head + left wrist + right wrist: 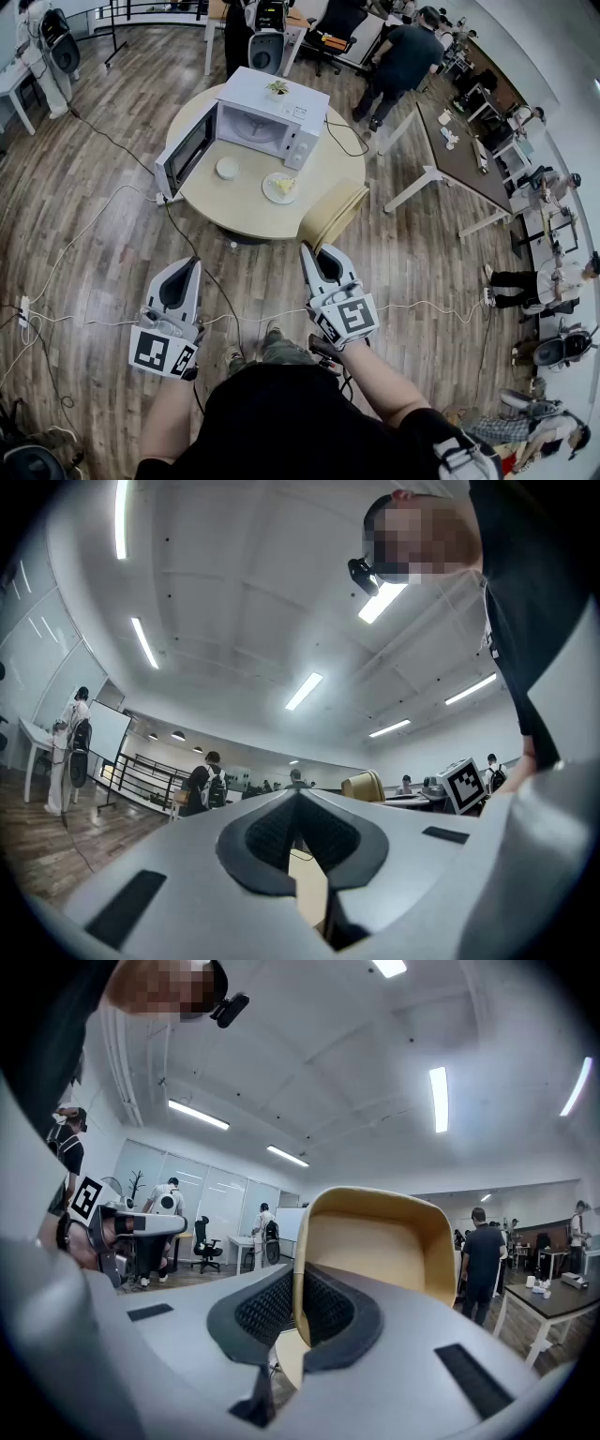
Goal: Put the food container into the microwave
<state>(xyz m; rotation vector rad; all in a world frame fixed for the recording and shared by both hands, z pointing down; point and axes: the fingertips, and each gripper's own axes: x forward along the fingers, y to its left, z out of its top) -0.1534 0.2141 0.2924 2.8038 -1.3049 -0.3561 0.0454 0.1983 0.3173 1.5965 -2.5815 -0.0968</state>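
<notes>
Meanwhile, the left claw [191, 264] and right claw [307, 249] are held pressed together short of the table [234, 211], on which the round container [227, 168] is set upright before the open microwave [272, 117], beside a plate [280, 187] of food.

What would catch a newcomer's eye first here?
The white microwave stands open-doored on the round table, with a bowl and a plate of food in front of it and a yellow chair at the table's near right. Nearer the camera, the left gripper and right gripper hang empty over the wood floor, fingers together.
</notes>
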